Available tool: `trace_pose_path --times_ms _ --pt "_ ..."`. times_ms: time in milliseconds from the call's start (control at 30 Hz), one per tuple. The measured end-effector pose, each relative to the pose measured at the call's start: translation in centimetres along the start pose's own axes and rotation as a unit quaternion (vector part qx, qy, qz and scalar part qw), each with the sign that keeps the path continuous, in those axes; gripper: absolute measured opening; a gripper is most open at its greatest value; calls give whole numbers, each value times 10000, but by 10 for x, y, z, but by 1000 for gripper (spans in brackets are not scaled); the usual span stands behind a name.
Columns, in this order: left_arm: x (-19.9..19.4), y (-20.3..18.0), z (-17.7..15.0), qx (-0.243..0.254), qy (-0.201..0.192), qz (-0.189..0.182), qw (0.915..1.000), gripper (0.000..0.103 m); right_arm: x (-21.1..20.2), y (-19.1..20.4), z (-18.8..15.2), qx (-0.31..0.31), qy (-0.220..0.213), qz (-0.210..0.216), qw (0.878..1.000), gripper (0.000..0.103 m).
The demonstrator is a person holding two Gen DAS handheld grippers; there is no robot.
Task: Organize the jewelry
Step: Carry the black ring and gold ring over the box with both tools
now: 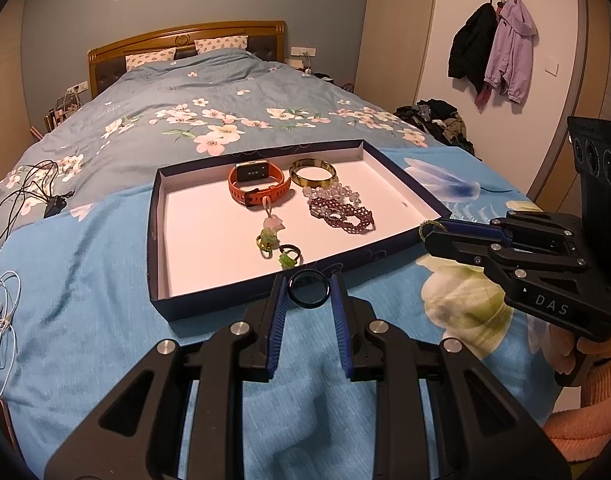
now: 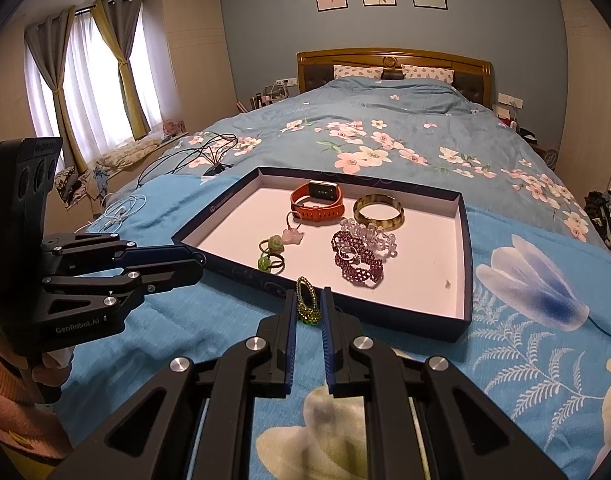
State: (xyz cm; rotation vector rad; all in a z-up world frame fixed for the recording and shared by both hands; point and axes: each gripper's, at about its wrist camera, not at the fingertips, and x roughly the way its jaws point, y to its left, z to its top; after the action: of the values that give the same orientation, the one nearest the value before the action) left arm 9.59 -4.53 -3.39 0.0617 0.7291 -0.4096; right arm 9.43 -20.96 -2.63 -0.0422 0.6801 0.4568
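Your left claw pinches a dark ring just short of the box's near wall, your right claw a green beaded ring likewise, so both rings go forward over that wall.

Both black blue-padded tongs angle downward: the left tongs clamp a dark ring, the right tongs pinch a green beaded ring.

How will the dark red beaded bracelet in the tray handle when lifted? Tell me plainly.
The dark red beaded bracelet lies in loose folds, so it is probably floppy and would sag from a single grip point. Its woven small beads suggest it is light and unlikely to roll. A silver ring rests on it and may slide off into the tray.
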Motion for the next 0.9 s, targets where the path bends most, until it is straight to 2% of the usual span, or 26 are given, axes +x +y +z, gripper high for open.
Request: trace_pose_path --times_ms 900 --pt "8 8 15 -17 -125 85 9999 23 9 -4 21 -139 -92 -25 9999 10"
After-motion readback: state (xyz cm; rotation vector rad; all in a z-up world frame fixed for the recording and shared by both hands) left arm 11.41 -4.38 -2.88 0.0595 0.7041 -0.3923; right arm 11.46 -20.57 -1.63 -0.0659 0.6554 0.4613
